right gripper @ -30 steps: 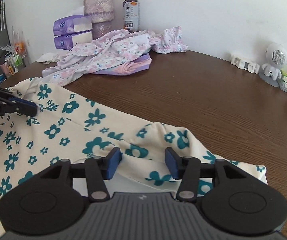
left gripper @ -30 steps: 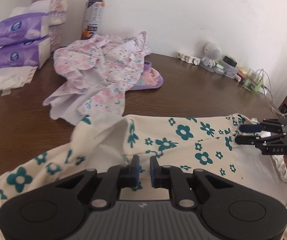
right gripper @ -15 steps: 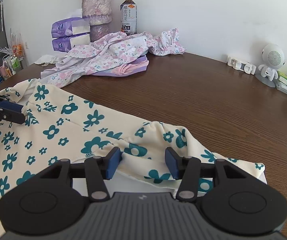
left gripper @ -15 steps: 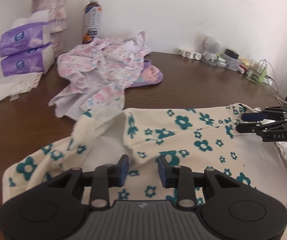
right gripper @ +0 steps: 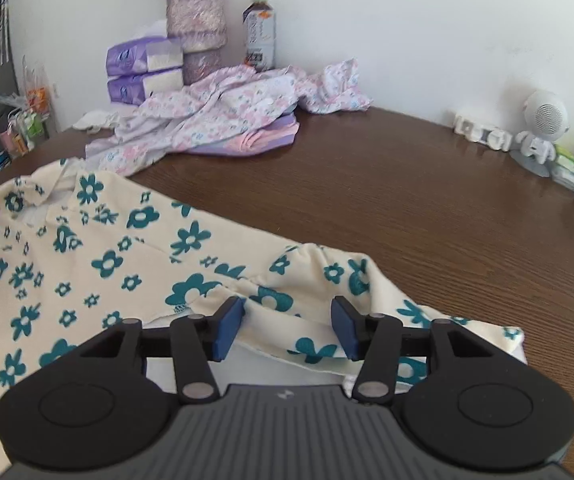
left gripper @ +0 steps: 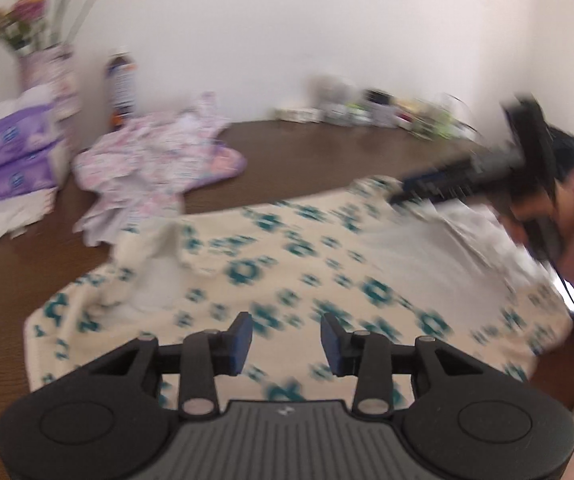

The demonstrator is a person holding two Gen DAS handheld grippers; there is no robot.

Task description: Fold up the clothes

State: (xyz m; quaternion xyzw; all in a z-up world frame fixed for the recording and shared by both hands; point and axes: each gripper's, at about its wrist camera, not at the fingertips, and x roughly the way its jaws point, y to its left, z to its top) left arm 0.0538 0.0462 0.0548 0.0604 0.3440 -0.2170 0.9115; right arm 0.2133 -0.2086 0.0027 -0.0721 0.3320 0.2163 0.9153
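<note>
Your left gripper is opening, jaws apart, nothing between the pads; only cloth lying flat below them. That view is smeared, so fine detail there is a guess.

Your right gripper is sitting with jaws apart around a raised fold of the cream flowered garment. The fold is lying between the pads, but I'm seeing gaps on both sides, so I'm not reading it as a grip.

The garment is spreading across the lower left and centre of both views, flat on the brown table, with one bunched sleeve or corner at lower right of the right wrist view. The pink flowered pile is sitting apart from it, upper centre, against the wall by the tissue packs and bottle.

Handling, as I'm judging it: light, limp knit, no stiffness, so it's going to sag and drag wherever you aren't holding it. Pinch a hem or seam edge, both layers, not mid-panel. The table looks smooth, so the cloth is likely sliding when you're pulling one side only. Take matching corners with both grippers.
</note>
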